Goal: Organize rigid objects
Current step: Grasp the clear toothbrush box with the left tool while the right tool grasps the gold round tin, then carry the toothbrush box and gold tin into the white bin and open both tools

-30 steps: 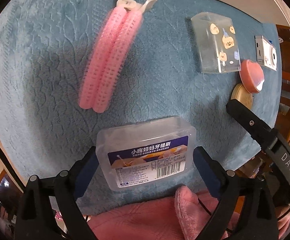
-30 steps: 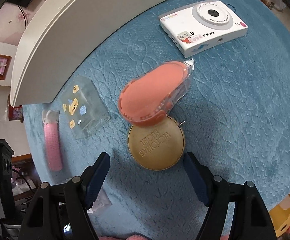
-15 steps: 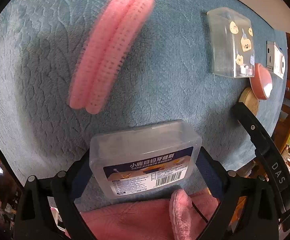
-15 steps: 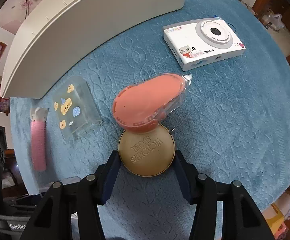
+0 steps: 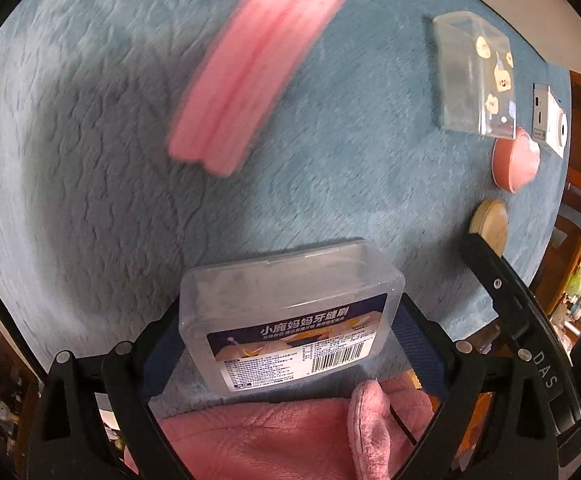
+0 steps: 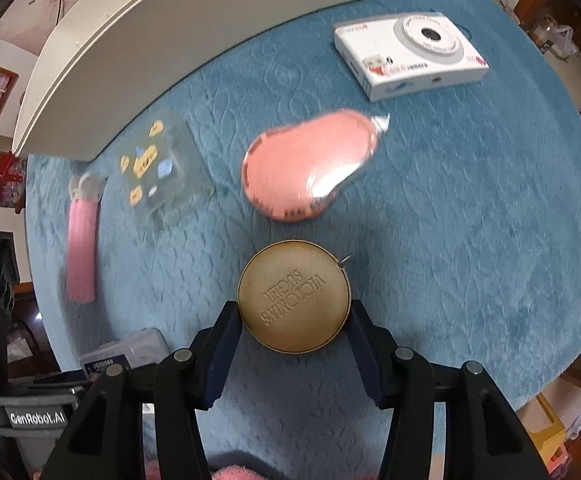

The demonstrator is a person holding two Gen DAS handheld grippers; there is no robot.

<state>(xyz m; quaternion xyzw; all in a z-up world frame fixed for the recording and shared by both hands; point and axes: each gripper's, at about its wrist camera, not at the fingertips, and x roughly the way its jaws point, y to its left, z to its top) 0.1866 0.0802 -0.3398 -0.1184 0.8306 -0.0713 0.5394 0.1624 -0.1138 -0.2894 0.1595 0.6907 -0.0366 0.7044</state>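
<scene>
The right gripper (image 6: 292,330) points straight down with its blue pads pressed against either side of a round gold tin (image 6: 293,295); its jaws have just been closing and now have the tin pinched across its width, which looks like the only sensible hold on something so flat and round. The tin sits clear of the pink oval case (image 6: 310,164) above it, so it should lift away without dragging that along. Beyond the case, further from the tin, lies a white toy camera (image 6: 410,56), and to the upper left of the tin a clear box with yellow stickers (image 6: 158,168) and a pink hair roller clip (image 6: 82,248) lie near the foot of a white board (image 6: 178,32). Everything rests on a blue quilted cloth (image 6: 470,240)

The left gripper (image 5: 290,344) holds a clear plastic box with a printed label (image 5: 290,320), pads clamped on its two short ends so the long body hangs crosswise between them. From the right camera this box shows at the lower left of the tin, well apart from it. A pink fleece sleeve (image 5: 270,440) fills the bottom of the left view

My guess is that both items are being gathered to be set somewhere together, though no destination is visible yet
</scene>
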